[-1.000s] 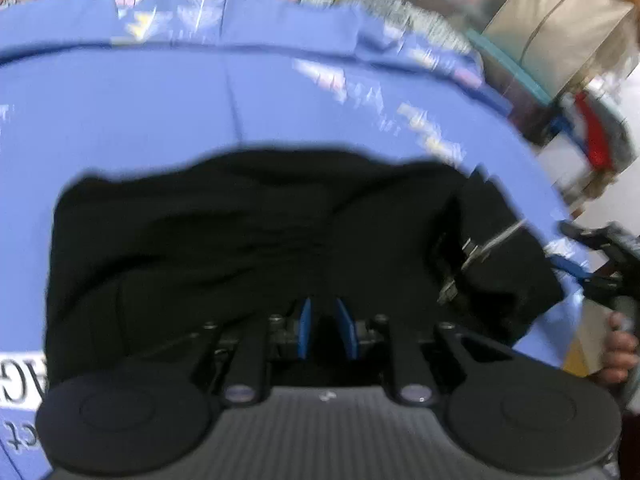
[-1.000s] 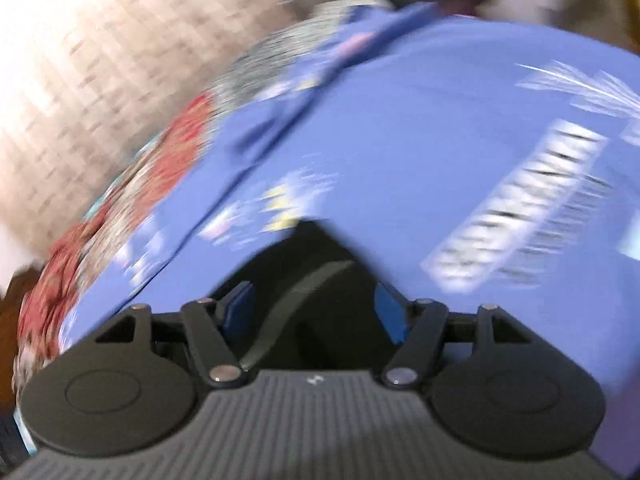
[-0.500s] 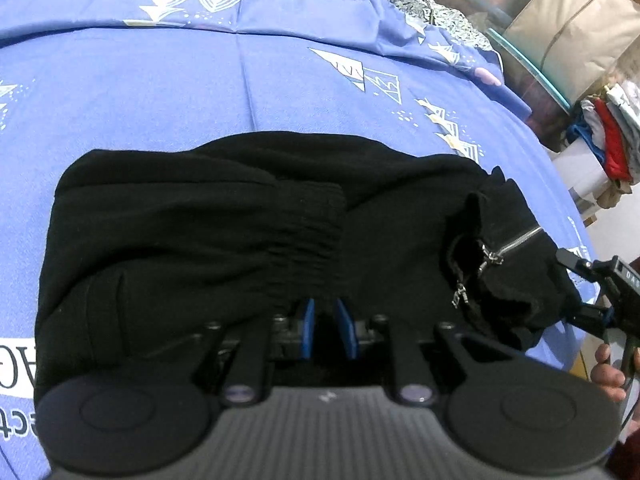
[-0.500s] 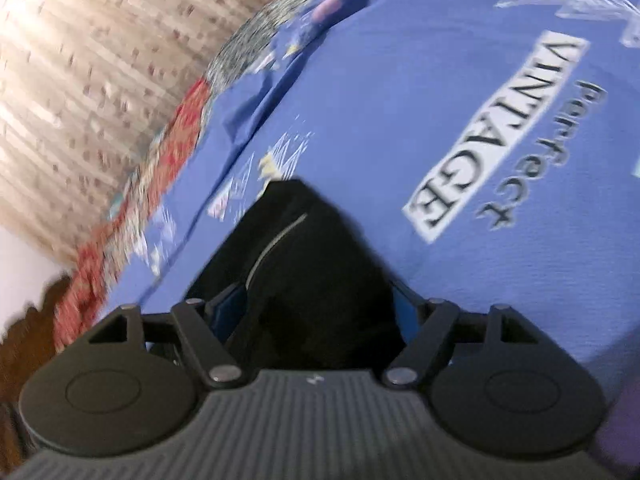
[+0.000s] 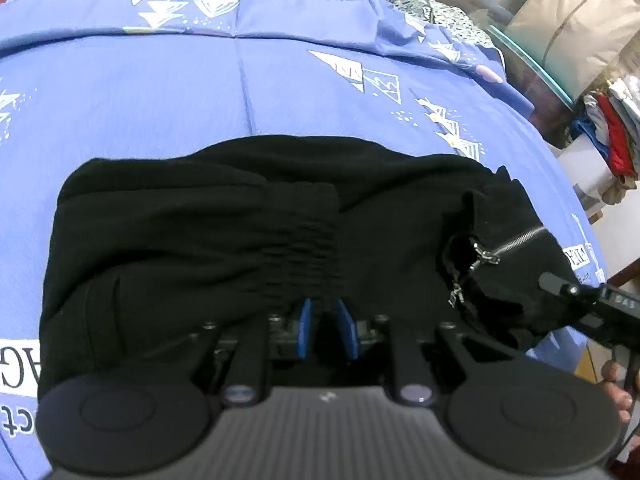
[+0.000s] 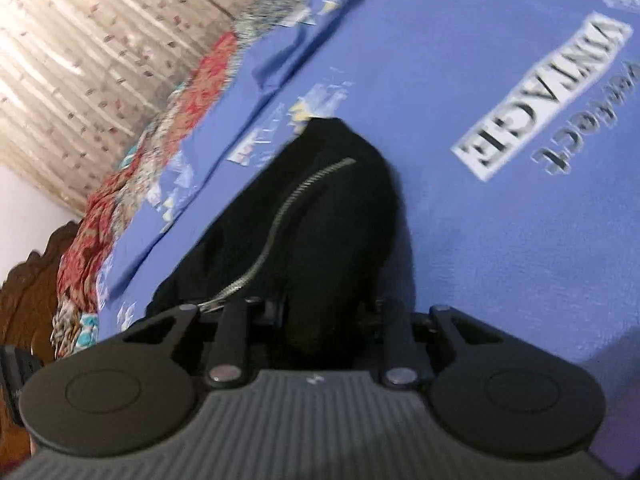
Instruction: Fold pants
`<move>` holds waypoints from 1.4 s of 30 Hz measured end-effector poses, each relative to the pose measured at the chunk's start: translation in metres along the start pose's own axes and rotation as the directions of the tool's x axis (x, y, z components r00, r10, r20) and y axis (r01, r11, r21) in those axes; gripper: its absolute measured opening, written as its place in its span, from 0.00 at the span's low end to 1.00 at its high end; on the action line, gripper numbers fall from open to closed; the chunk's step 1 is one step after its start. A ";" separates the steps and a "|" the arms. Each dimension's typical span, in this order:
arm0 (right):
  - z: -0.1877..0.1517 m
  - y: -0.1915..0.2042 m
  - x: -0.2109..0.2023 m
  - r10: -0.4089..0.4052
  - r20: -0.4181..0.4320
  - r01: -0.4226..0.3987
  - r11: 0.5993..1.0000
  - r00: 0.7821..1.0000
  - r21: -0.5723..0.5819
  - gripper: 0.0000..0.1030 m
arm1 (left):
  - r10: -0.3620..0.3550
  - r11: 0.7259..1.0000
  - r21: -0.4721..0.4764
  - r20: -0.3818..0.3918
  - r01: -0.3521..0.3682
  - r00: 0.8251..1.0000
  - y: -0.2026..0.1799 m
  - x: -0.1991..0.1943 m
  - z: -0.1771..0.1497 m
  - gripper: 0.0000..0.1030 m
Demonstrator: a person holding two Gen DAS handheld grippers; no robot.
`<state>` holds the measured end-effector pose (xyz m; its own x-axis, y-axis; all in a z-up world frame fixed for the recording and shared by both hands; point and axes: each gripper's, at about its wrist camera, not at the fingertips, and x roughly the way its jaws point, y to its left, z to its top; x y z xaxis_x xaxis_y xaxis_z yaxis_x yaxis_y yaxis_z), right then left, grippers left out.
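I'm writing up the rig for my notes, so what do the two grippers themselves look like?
Each hand-held gripper, left and right, has a ribbed grey body, two round black discs, black linkage arms and silver pivot pins. The left one shows blue finger pads. The right's pads are hidden by black fabric.

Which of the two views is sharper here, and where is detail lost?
Left wrist view: mostly sharp, the zipper and sheet print crisp, strong fisheye bowing; the black pants swallow fold detail. Right wrist view: motion-blurred, the lettering smeared, the curtain blown out at top left, and the right gripper's fingertips hidden in dark cloth.
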<state>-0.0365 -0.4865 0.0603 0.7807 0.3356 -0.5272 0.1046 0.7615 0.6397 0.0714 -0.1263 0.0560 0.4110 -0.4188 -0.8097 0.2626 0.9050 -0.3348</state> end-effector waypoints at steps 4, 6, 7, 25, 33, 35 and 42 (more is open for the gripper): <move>0.003 -0.002 -0.004 -0.001 0.033 0.001 1.000 0.999 0.001 0.37 | -0.006 1.000 -0.008 0.010 0.007 1.000 -0.004 -0.006 0.002 0.25; 0.005 -0.017 -0.003 -0.017 0.053 0.013 0.996 0.998 0.085 0.57 | -0.009 1.000 -0.015 0.016 0.009 1.000 -0.006 -0.010 0.003 0.30; 0.006 -0.027 -0.004 -0.003 0.072 -0.008 0.990 0.997 0.141 0.58 | -0.012 1.000 -0.018 0.022 0.012 1.000 -0.007 -0.013 0.004 0.30; -0.022 0.116 0.002 0.085 0.100 -0.026 0.873 0.991 -0.487 0.22 | -0.272 0.959 -0.060 0.078 0.277 0.959 -0.057 -0.056 0.070 0.97; -0.065 0.152 0.017 0.069 0.045 -0.012 0.662 0.997 -0.750 0.22 | -0.306 0.950 -0.074 -0.053 0.302 0.950 -0.081 -0.015 0.062 0.99; -0.075 0.158 0.017 0.060 0.055 0.010 0.581 0.997 -0.814 0.22 | -0.273 0.961 -0.061 -0.058 0.270 0.960 -0.080 -0.012 0.058 0.86; -0.062 0.147 0.025 0.061 0.029 -0.015 0.617 0.998 -0.787 0.28 | -0.254 0.957 -0.167 -0.087 0.237 0.963 -0.046 -0.008 0.050 0.24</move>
<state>-0.0394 -0.3318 0.1061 0.8032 0.3652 -0.4707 -0.4320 0.9011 -0.0381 0.1000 -0.1677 0.1024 0.2531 -0.6268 -0.7369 0.2034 0.7791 -0.5929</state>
